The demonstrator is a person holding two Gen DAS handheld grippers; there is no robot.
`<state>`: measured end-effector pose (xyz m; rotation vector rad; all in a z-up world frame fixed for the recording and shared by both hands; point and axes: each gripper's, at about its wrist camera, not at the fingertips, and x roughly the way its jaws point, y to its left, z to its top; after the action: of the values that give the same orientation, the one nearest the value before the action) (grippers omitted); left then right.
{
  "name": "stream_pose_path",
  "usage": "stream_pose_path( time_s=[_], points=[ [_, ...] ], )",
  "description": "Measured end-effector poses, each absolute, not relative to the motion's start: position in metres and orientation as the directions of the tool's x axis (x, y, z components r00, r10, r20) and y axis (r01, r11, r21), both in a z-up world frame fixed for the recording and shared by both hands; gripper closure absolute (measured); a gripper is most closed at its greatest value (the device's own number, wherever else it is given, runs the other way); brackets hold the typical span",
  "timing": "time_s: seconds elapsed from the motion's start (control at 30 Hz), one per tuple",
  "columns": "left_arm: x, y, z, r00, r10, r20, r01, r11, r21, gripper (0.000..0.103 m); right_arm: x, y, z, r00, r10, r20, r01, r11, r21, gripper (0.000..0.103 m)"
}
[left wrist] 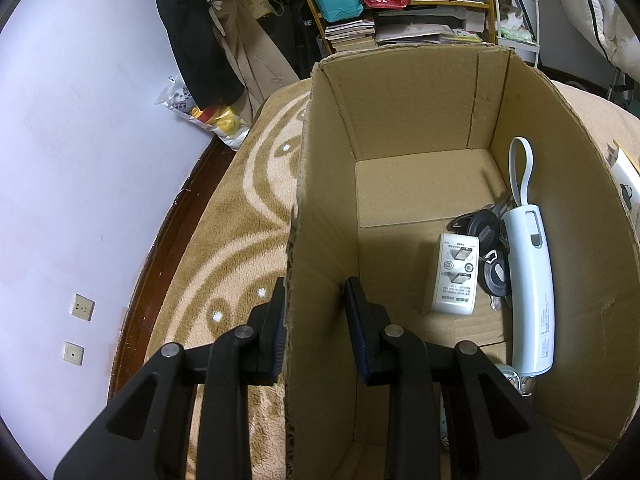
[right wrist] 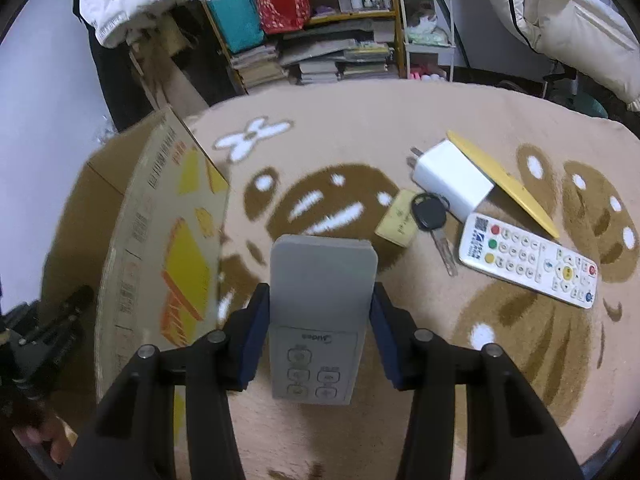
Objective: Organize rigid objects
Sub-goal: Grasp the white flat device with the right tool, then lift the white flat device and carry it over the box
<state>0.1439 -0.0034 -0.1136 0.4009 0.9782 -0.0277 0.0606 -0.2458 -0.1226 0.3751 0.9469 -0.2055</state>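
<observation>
An open cardboard box (left wrist: pixel 420 92) stands on the patterned rug. Inside it lie a white adapter (left wrist: pixel 454 280), black-headed keys (left wrist: pixel 488 240) and a pale blue power bank (left wrist: pixel 528 280). My left gripper (left wrist: pixel 314 284) straddles the box's left wall, one finger outside and one inside, with a visible gap. My right gripper (right wrist: pixel 320 288) is shut on a grey remote (right wrist: pixel 320 312), held above the rug beside the box (right wrist: pixel 160 240). On the rug to the right lie a white charger (right wrist: pixel 452 180), a black-headed key (right wrist: pixel 430 212), a beige card (right wrist: pixel 396 220) and a white remote (right wrist: pixel 528 264).
A flat yellow piece (right wrist: pixel 504 184) lies behind the charger. Shelves with books and bags (right wrist: pixel 312 52) stand beyond the rug. A white wall (left wrist: pixel 80 160) with sockets runs along the left. A hand (right wrist: pixel 48 440) holds the left gripper at the lower left.
</observation>
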Motion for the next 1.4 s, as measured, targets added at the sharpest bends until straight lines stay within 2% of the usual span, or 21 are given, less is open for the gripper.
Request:
stream_pose_path(
  time_s=[0.27,0.5,1.07,1.4],
  points=[
    [0.143,-0.003,-0.113,0.563,0.155,-0.812,0.203,0.926,0.318,0.076,0.062,-0.241,-0.108,0.621,-0.018,-0.784,0.311,0.923,0.225,0.052],
    [0.143,-0.002,-0.114,0.561,0.154,-0.813,0.203,0.927,0.316,0.076,0.058,-0.244,-0.085,0.685,0.01,-0.729,0.289,0.914,0.285,0.052],
    [0.143,-0.001,-0.114,0.559,0.155,-0.814,0.205,0.926,0.317,0.076,0.054,-0.193,-0.009,0.809,0.029,-0.588,0.127,0.966,0.223,0.052],
    [0.143,0.0,-0.115,0.558,0.153,-0.816,0.205,0.927,0.314,0.076,0.05,-0.161,-0.005,0.829,0.105,-0.549,0.03,0.973,0.23,0.052]
  ],
)
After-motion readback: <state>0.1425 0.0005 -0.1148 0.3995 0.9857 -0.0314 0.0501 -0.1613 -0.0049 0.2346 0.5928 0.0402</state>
